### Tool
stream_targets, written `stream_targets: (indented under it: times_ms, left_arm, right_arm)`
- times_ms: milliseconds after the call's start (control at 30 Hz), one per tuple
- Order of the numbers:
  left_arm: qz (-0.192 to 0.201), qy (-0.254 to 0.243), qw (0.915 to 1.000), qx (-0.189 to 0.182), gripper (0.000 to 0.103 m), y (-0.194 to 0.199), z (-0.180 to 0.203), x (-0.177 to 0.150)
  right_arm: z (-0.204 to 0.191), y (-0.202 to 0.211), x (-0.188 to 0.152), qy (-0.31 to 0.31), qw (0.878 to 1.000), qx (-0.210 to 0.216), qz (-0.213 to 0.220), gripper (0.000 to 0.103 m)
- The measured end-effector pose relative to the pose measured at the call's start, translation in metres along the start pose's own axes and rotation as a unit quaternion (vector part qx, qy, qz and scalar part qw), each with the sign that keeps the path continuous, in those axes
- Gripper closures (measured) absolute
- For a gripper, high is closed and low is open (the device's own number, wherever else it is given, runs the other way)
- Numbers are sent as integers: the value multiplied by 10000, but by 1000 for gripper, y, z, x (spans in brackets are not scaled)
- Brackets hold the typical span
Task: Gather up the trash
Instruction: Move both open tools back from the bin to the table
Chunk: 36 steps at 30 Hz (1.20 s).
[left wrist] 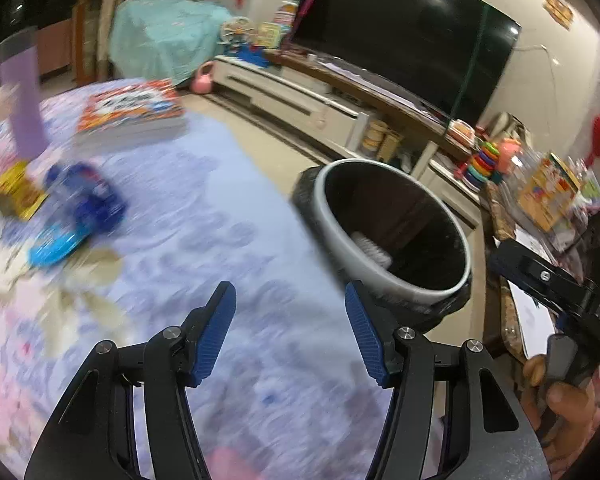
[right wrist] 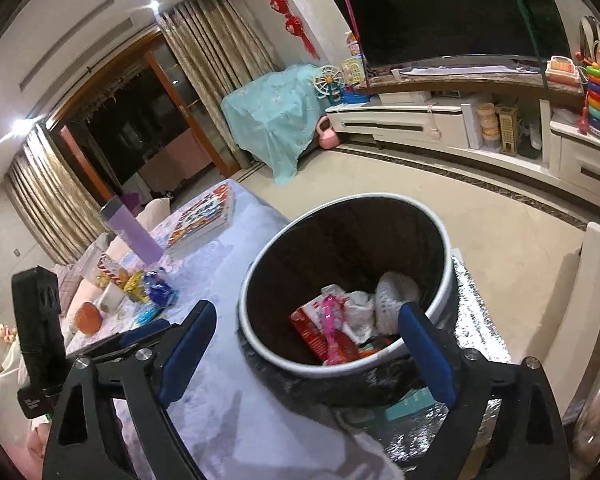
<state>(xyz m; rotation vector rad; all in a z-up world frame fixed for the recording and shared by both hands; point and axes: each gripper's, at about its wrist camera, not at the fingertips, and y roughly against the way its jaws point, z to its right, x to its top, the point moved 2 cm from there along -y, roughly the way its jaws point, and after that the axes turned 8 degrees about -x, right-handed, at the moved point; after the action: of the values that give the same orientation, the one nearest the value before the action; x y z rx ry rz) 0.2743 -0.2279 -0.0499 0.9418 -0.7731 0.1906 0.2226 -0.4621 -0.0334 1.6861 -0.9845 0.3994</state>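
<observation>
Both the left gripper [left wrist: 290, 308] and right gripper [right wrist: 308, 328] hang spread wide, holding nothing. The bin [right wrist: 342, 236] beside the table [left wrist: 228, 216] holds wrappers [right wrist: 328, 330]; a blurred blue bottle [left wrist: 86, 196], perhaps crushed, lies on the cloth.

Warm indoor light, left view motion-blurred, fisheye edges.

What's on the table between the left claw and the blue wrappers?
Nothing: in the left wrist view only bare floral tablecloth lies between the open left claw and the blue wrappers. The view is motion-blurred, so small scraps could be missed.
</observation>
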Motion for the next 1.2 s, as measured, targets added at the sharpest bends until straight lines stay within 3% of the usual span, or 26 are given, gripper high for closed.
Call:
stream_targets:
  times_ms: [367,700,1200]
  left_arm:
    - [156,584,9973,428,45,43,-57,-34]
    - [294,995,9921,702,45,75,-99,-55]
    - [439,1319,9844,1080,45,105,-151,-67]
  right_arm:
    - [-52,4,-31,243,9986,459,-20,6]
    - [-103,-15,-56,571,9944,814,-367,6]
    - [-150,-50,-76,880,9884,1014,-716,6]
